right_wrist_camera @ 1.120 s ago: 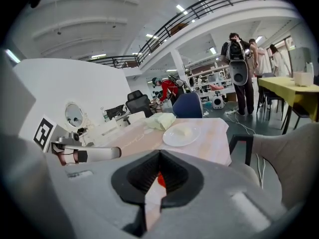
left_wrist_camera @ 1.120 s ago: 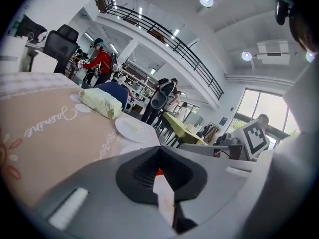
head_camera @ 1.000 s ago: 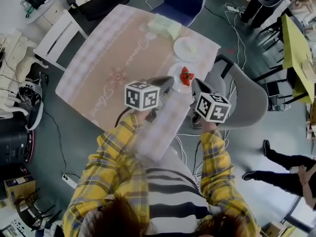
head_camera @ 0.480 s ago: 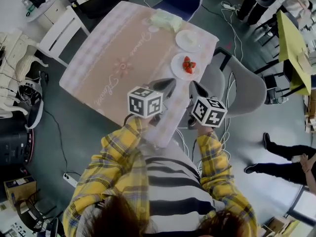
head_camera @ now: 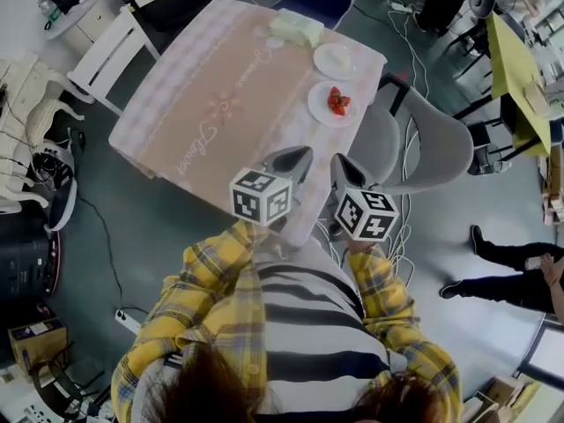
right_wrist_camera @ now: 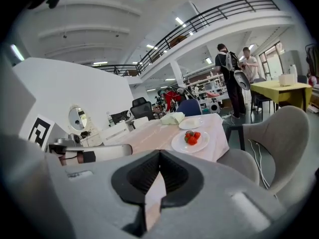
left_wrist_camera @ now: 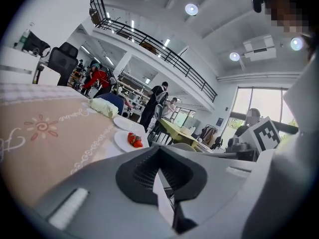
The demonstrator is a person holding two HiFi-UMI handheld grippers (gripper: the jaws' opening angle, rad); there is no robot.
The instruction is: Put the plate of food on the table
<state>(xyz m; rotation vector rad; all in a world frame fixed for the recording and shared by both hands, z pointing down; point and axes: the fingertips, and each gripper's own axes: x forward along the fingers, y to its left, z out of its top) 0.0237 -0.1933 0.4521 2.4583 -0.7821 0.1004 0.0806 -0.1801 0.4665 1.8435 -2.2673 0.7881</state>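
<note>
Our left claw [head_camera: 298,155] and right claw [head_camera: 338,162] are shut and empty; the plate [head_camera: 318,109] ahead of them looks light, stiff, slick, breakable, best pinched at its near rim

Cursive lettering [head_camera: 199,142] on the tablecloth [head_camera: 167,104] is too small to read.

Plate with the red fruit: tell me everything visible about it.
The round white plate is shallow, plain, perhaps ceramic. It lies flat on the pink tablecloth near the table's right-hand edge in the head view, with a small heap of red strawberry-like pieces near its middle. A second white plate sits beyond it, apart. Nothing else touches it.
</note>
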